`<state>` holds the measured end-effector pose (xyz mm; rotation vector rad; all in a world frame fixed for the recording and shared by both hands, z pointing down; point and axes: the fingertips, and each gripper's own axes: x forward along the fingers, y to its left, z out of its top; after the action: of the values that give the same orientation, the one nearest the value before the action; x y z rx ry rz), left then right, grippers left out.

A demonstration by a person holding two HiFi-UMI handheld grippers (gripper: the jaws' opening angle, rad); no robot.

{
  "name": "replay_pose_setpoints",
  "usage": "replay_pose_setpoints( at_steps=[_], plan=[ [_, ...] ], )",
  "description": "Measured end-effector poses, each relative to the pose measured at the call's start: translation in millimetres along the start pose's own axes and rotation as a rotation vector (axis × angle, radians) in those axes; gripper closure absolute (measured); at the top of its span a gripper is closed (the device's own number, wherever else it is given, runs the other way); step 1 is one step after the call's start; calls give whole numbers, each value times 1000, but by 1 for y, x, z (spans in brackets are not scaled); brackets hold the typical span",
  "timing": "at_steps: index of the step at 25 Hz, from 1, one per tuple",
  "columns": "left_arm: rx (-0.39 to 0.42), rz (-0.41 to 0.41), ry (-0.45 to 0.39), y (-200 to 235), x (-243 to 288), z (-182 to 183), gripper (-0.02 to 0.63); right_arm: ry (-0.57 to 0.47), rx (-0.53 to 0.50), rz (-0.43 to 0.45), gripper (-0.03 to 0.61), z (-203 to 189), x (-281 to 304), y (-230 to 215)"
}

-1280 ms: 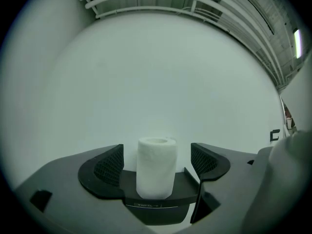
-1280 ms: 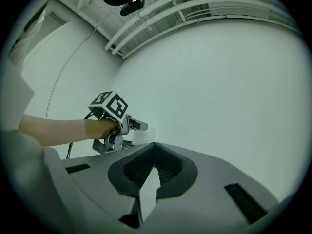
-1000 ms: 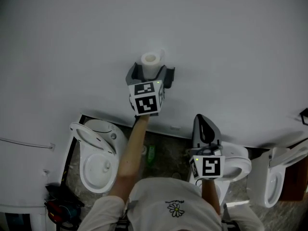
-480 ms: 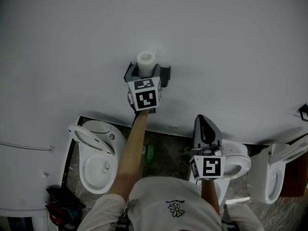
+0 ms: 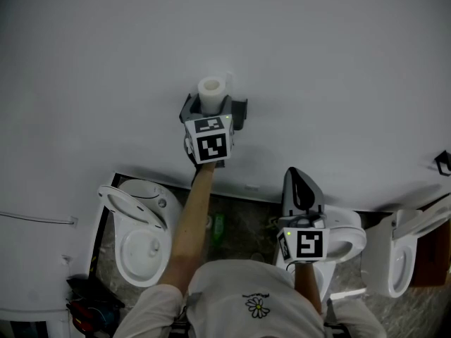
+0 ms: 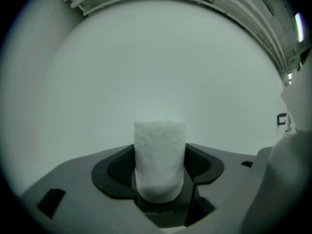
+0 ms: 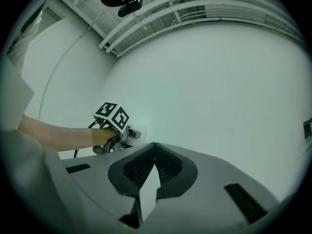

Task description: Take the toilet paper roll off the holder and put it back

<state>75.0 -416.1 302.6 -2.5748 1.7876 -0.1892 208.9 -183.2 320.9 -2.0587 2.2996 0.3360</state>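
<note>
The left gripper (image 6: 159, 165) is clamped on the toilet paper roll (image 6: 159, 157). The white roll stands upright between the 2 black ribbed pads, which press its sides low down, and its top rises clear above them. These jaws have just been closing, with the roll between them. Behind the roll is only plain white wall (image 6: 156, 62).

In the head view the roll sits at 12 o'clock of the left gripper, close against the wall, at the end of an outstretched bare forearm (image 5: 190, 224). In the right gripper view a small pale fitting (image 7: 136, 132) shows on the wall at 3 o'clock of the left gripper. Whether it touches the roll I cannot tell.

The right gripper (image 7: 155, 149) has its 2 jaws together at the tips and nothing between them. In the head view it lies at 4 o'clock of the left gripper, well apart from it and from the roll.

On the floor below, 1 toilet (image 5: 141, 234) stands at 8 o'clock, another toilet (image 5: 349, 239) at 4 o'clock just beside the right gripper, and a green bottle (image 5: 220, 225) lies between them.
</note>
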Motion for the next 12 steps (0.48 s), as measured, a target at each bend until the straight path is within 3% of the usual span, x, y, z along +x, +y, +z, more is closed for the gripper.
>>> replay_pose_setpoints(
  at_steps=[4,12],
  plan=[
    [1,-9,-45,2,-11,21,301,-24,-12,5,569,8,1,3],
    [84,-10,-216,10,-64,94,302,-73,-49,34,569,30,10,12]
  ],
)
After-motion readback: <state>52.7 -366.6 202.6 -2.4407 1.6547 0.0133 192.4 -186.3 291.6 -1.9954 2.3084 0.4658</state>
